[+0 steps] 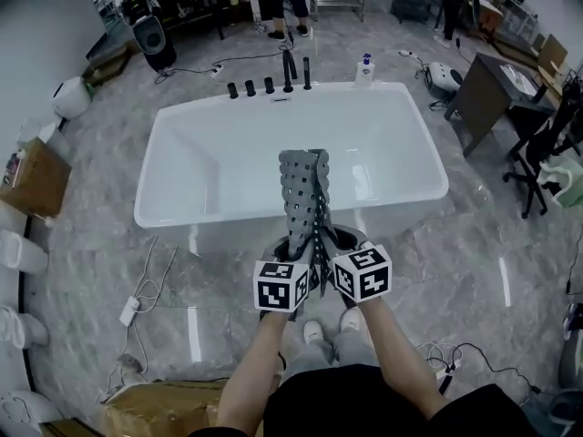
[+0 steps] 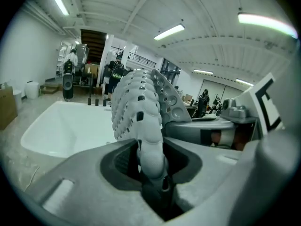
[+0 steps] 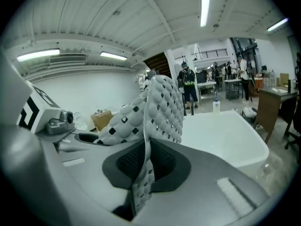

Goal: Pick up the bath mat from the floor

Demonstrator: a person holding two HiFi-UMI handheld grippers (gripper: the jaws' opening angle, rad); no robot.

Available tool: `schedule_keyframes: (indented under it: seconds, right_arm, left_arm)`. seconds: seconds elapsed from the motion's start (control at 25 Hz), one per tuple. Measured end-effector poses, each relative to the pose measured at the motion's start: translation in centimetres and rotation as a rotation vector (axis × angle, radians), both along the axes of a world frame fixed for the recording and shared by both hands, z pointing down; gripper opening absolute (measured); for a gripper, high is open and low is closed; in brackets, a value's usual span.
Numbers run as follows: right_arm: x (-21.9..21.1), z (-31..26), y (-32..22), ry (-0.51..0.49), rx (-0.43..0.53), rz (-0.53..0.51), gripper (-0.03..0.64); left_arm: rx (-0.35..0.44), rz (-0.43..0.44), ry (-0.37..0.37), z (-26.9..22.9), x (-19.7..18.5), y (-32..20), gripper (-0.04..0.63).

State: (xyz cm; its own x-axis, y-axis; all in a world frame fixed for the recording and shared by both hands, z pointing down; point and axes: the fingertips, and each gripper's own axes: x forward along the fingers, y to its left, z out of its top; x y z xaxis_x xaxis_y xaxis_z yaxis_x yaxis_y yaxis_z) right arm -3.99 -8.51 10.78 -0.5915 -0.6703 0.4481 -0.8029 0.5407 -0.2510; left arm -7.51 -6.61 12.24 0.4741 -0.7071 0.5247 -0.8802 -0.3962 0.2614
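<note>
The grey bath mat [image 1: 305,198], studded with holes and suction cups, is off the floor and stands up folded in front of me, over the near rim of the white bathtub [image 1: 228,218]. My left gripper [image 1: 293,246] is shut on its lower left part, and my right gripper [image 1: 332,242] is shut on its lower right part, close beside the left one. In the left gripper view the mat [image 2: 141,107] is squeezed between the left gripper's [image 2: 153,168] jaws. In the right gripper view a thin edge of the mat [image 3: 162,107] is pinched in the right gripper [image 3: 143,173].
Black faucet fittings [image 1: 273,82] and a soap bottle [image 1: 365,68] stand on the tub's far rim. A cardboard box [image 1: 36,176] is at the left, a desk [image 1: 492,85] and chair [image 1: 547,153] at the right. A power strip with cables [image 1: 132,309] lies on the floor at the left. People stand at the back.
</note>
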Motion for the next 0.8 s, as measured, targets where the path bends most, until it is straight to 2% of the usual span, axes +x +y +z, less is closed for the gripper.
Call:
schedule_keyframes:
  seconds: [0.24,0.48,0.6,0.8]
  right_arm:
    - [-0.4,-9.0,-1.9,0.02,0.243,0.018,0.021]
    - [0.6,-15.5,-2.7,-0.01,0.394,0.062,0.02]
    - [1.3,-17.6,-2.3,-0.002,0.445,0.062,0.021]
    - [3.1,-20.3,-2.0,0.014,0.528,0.078,0.021]
  left_arm:
    - [0.193,-0.018,-0.004,-8.9,-0.5,-2.5,0.115]
    - [0.369,-0.012,-0.053,-16.0,-1.0,-2.9,0.115]
    - [0.424,0.001,-0.073,-18.1,-1.8,-2.2,0.115]
    - [0.478,-0.037,-0.115,-20.2,-2.5,-2.2,0.115]
